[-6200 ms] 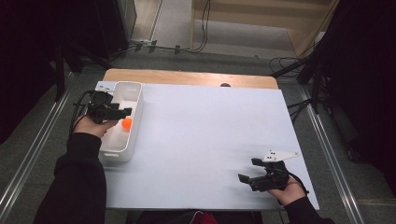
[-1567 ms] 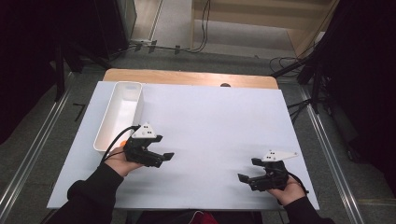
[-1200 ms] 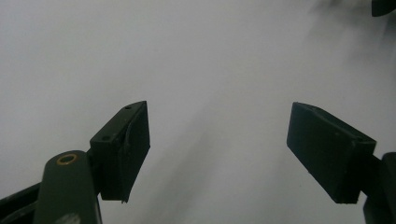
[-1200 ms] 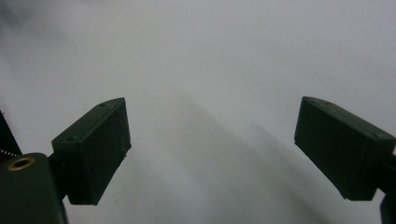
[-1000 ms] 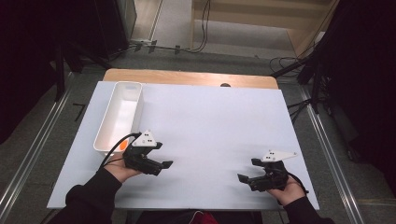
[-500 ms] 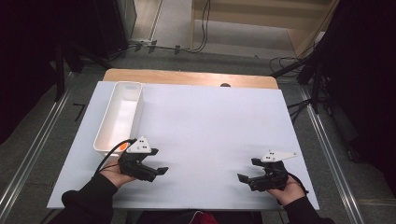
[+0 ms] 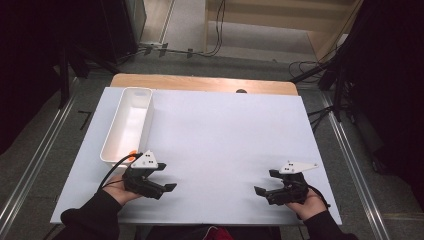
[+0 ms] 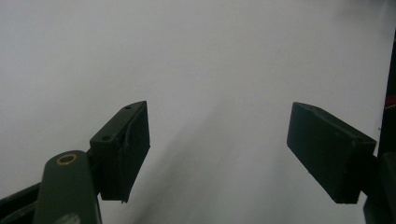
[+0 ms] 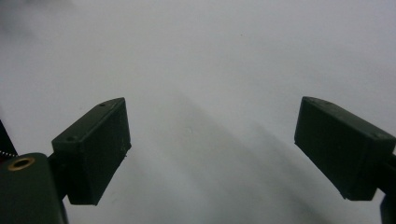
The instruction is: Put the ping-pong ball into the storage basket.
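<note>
Resting low in the frame, the left gripper [image 7: 159, 183] and right gripper [image 7: 268, 185] both had jaws spread wide, holding nothing over the bare white table [image 7: 225, 135]. One white bin [image 7: 127, 125] sat at the left, an orange object [image 7: 131, 154] at its near end.

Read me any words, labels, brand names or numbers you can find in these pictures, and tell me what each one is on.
None can be read.
White bin: plain, no label.
White table sheet: blank.
Left gripper: no legible marking on its black body or grey plate; jaws bare in the left gripper view.
Right gripper: no legible marking either.
Orange thing by the bin's near end: too small to tell.
</note>
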Available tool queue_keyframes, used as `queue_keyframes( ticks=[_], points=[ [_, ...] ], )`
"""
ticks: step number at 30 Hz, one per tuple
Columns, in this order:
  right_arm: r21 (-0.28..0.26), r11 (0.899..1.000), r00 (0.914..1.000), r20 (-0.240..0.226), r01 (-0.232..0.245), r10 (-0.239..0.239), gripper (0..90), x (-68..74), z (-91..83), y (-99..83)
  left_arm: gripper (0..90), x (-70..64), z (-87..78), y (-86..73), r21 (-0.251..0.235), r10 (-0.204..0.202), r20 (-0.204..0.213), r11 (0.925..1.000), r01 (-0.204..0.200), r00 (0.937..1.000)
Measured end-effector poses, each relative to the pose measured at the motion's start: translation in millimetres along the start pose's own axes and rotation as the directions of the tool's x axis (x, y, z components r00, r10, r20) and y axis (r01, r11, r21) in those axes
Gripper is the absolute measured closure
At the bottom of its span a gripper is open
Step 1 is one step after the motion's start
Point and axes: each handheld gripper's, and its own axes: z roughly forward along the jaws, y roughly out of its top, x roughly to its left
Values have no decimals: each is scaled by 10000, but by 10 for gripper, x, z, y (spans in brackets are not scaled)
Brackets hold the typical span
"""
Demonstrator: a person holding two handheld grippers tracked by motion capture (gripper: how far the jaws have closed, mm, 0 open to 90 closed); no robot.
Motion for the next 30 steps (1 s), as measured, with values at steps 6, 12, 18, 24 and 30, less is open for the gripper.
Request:
queue_keyframes(
  ticks=[6, 12, 18, 24, 30],
  points=[
    [11, 10000, 10000, 19, 7, -7, 93, 0, 2, 0, 216, -11, -26, -30, 27, 71, -5, 10000, -71, 10000],
    [48, 10000, 10000, -7, -24, 24, 93, 5, 3, -1, 216, 9, -46, -69, 191, 99, -83, 9998, -97, 9999],
    [67, 10000, 10000, -31, -64, 64, 93, 10, 5, -2, 216, 4, -55, -87, 293, 131, -132, 9995, -127, 9998],
    [66, 9999, 10000, 32, -77, 77, 93, 13, 11, -2, 216, 15, -62, -104, 311, 132, -143, 9994, -127, 9998],
    [79, 10000, 10000, 34, -53, 53, 93, 11, 15, -2, 216, 6, -42, -106, 494, 298, -157, 9984, -290, 9994]
  ],
)
